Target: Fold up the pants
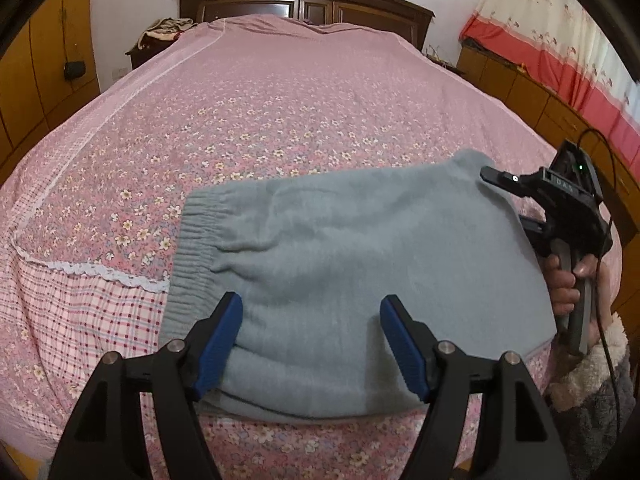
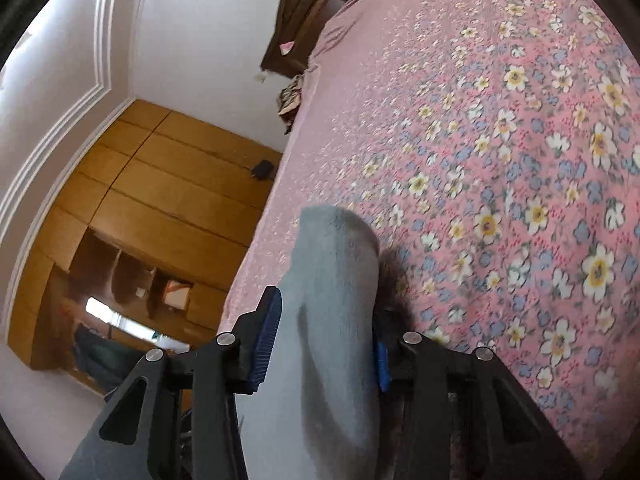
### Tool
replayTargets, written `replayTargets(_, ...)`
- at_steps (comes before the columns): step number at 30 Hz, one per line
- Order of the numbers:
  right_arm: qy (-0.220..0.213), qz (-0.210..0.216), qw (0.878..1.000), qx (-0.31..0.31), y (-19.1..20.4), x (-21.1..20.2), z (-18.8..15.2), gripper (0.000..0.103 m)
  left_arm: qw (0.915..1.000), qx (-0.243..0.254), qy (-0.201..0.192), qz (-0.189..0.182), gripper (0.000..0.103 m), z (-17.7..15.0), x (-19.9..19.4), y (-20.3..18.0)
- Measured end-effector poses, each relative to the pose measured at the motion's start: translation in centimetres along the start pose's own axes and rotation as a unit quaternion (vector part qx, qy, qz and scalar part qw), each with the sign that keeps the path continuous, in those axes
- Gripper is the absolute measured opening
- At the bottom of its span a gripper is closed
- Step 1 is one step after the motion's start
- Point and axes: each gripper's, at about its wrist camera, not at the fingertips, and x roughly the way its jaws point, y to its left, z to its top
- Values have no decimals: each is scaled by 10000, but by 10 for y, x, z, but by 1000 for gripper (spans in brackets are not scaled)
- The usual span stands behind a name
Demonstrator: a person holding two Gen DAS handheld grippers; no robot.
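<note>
Left hand-held gripper (image 1: 311, 344) hangs spread above the near edge of the folded grey-blue pants (image 1: 340, 264), its blue pads clear of the cloth. These pants lie on the flowered pink bed (image 1: 280, 100), waistband to the left. Right hand-held gripper (image 2: 322, 344), held by a hand (image 1: 568, 280), has its pads against a thick fold at the pants' right edge.

One pair of pants (image 1: 352, 264) lies on one bed (image 1: 280, 92). Two grippers show: the left gripper (image 1: 311, 346) and the right gripper (image 2: 322, 344), each with two fingers. One hand (image 1: 566, 284) is in view, along with one headboard (image 1: 304, 4) and one curtain (image 1: 560, 36).
</note>
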Motion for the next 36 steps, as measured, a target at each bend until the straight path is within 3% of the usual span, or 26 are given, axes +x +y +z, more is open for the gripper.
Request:
replayTargets(1, 76, -9, 9999, -99, -1, -2, -5, 41, 10000, 34, 15, 4, 75, -1, -1, -2)
replayTargets(4, 184, -199, 9996, -68, -4, -2, -6, 16, 10000, 66, 38, 15, 75, -2, 0, -3)
replayTargets(5, 198, -164, 9997, 20, -6, 5, 0, 15, 10000, 62, 41, 7, 75, -3, 0, -4)
replayTargets(11, 389, -3, 9992, 100, 5, -9, 13, 11, 9997, 238, 74, 2, 75, -6, 0, -14)
replayTargets(16, 544, -422, 9975, -147, 17, -43, 54, 11, 9996, 166, -35, -234, 75, -3, -2, -14)
replayTargets(18, 643, -550, 9963, -145, 13, -57, 71, 11, 9989, 77, -86, -458, 74, -1, -2, -14)
replayTargets(21, 835, -1146, 9896, -241, -3, -72, 92, 11, 9948, 61, -167, -1003, 74, 0, -3, -24)
replayTargets(24, 883, -1250, 9880, -228, -19, -90, 107, 11, 9967, 277, -262, -712, 74, 2, -6, -40)
replayTargets(28, 850, -1238, 9879, -391, -22, -104, 126, 11, 9947, 278, -358, -920, 74, 7, -15, -43)
replayTargets(31, 1014, -1429, 9839, -363, -36, -104, 142, 14, 9954, 240, -384, -841, 75, 14, -15, -41)
replayTargets(33, 1177, -1479, 9818, -178, -49, -103, 149, 23, 9955, 119, -378, -865, 75, 22, -10, -38)
replayTargets(35, 1206, -1430, 9823, -27, -56, -113, 153, 35, 9952, 23, -348, -916, 74, 29, -5, -35)
replayTargets(36, 1234, -1292, 9839, -2, -58, -121, 154, 46, 9953, 17, -348, -902, 74, 31, -5, -38)
